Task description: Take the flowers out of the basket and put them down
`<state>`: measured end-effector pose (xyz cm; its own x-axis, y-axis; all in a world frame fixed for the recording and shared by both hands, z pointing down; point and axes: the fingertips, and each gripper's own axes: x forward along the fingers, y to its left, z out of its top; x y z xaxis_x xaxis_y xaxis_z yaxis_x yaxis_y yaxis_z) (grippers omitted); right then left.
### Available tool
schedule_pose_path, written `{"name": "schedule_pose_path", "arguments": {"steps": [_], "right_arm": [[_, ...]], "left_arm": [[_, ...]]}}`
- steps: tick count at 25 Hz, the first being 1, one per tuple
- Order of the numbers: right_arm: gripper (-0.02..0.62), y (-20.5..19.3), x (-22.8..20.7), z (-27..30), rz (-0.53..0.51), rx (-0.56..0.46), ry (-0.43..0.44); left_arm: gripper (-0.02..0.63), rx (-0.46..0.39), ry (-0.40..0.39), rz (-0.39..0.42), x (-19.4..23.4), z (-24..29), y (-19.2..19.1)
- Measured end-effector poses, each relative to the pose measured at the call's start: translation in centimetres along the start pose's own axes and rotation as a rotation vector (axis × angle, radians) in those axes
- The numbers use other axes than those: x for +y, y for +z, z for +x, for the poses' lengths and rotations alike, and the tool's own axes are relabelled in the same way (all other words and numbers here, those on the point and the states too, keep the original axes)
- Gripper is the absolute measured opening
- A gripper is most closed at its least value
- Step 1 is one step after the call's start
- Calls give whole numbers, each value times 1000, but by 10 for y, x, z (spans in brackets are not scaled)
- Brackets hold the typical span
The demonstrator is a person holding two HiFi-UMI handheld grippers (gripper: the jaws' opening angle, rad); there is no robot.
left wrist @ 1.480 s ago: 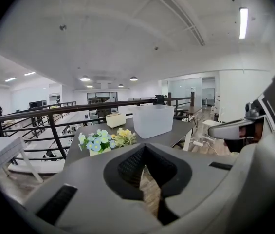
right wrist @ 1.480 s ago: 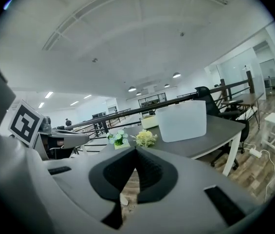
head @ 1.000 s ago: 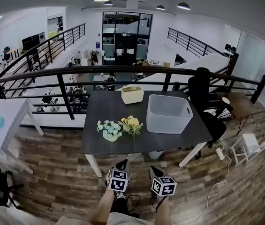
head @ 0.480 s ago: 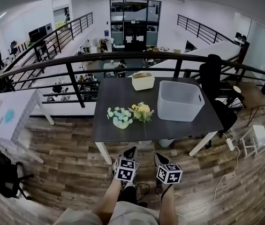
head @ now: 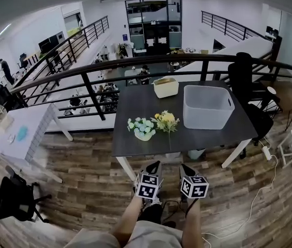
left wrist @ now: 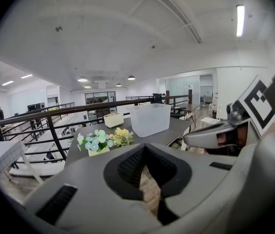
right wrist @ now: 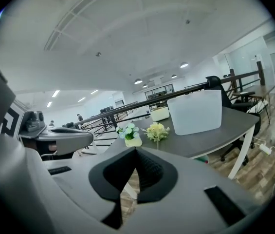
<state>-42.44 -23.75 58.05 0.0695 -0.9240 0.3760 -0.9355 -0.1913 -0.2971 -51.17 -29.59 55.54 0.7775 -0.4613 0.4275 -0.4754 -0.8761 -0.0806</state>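
Both tongs are pressed together and hold nothing: the left gripper (head: pixel 154 164) and the right gripper (head: pixel 183 166) hang side by side over the wooden floor, well apart from the table (head: pixel 135 144).

The flowers are on the tabletop, outside the basket (head: pixel 206 113). From the grippers they lie near 12 o'clock. The blue-and-white bunch (head: pixel 141 126) is towards 11 o'clock from the left gripper. The yellow bunch (head: pixel 166 120) is just beside it, and its stem appears to run along the 12-to-6 line, the free end towards the person. The basket stands at 1 o'clock. No bloom shows inside it.

Judgement: the left gripper is nearer the blue-and-white bunch, while neither is clearly nearer the yellow one. Nothing appears left to remove.
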Motion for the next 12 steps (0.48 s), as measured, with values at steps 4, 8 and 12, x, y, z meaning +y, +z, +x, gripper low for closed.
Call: {"name": "schedule_pose_path", "arguments": {"steps": [4,8,12], "right_arm": [[11,6,2,2,-20,13,20],[9,-4,6,3,-17,31,45],[9,-5,6,2,-11,29,49]], "left_arm": [[18,-13,-4,-5,-2,2,7],[18,-7,3,-12,-3,2,3],[18,-40,-6,-10,-13,7,12]]}}
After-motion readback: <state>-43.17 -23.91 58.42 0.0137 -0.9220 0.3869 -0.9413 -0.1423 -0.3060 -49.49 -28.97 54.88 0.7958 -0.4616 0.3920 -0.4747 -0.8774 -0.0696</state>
